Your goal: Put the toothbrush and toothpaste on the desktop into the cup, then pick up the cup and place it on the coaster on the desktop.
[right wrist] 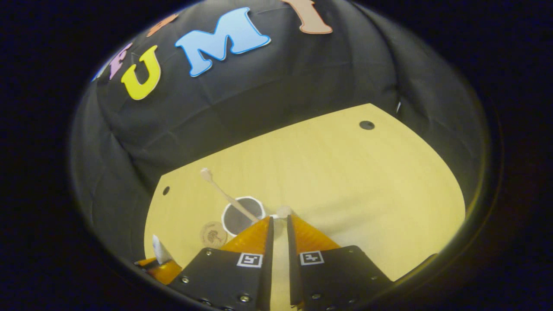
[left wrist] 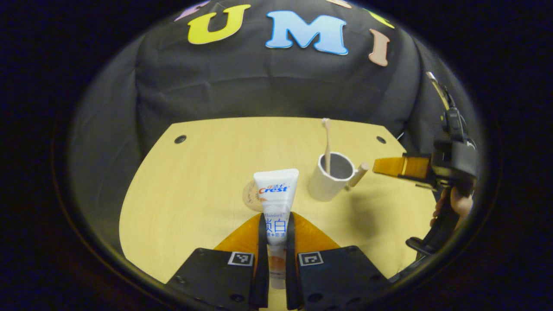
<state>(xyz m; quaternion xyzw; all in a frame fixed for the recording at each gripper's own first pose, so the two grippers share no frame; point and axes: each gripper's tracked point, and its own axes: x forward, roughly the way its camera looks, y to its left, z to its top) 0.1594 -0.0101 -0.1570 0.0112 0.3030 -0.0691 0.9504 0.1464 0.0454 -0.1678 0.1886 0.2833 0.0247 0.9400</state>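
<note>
My left gripper (left wrist: 275, 224) is shut on a white toothpaste tube (left wrist: 276, 192), which sticks up and forward from between its fingers above the desktop. A white cup (left wrist: 330, 177) with a wooden handle (left wrist: 359, 173) stands to the right of it, and a wooden toothbrush (left wrist: 327, 144) stands inside the cup. A round coaster (left wrist: 249, 196) lies half hidden behind the tube. My right gripper (right wrist: 279, 221) hovers just short of the cup's handle (right wrist: 283, 211), fingers close together with nothing between them. The right gripper view looks down on the cup (right wrist: 242, 216), toothbrush (right wrist: 224, 194) and coaster (right wrist: 213, 234).
The pale wooden desktop (left wrist: 194, 181) has dark holes near its far corners (left wrist: 180, 139) and is backed by the black cloth wall. A hand (left wrist: 460, 203) holds the right gripper (left wrist: 391, 166) at the table's right side. The left gripper (right wrist: 157, 261) with the tube's end sits low on the left.
</note>
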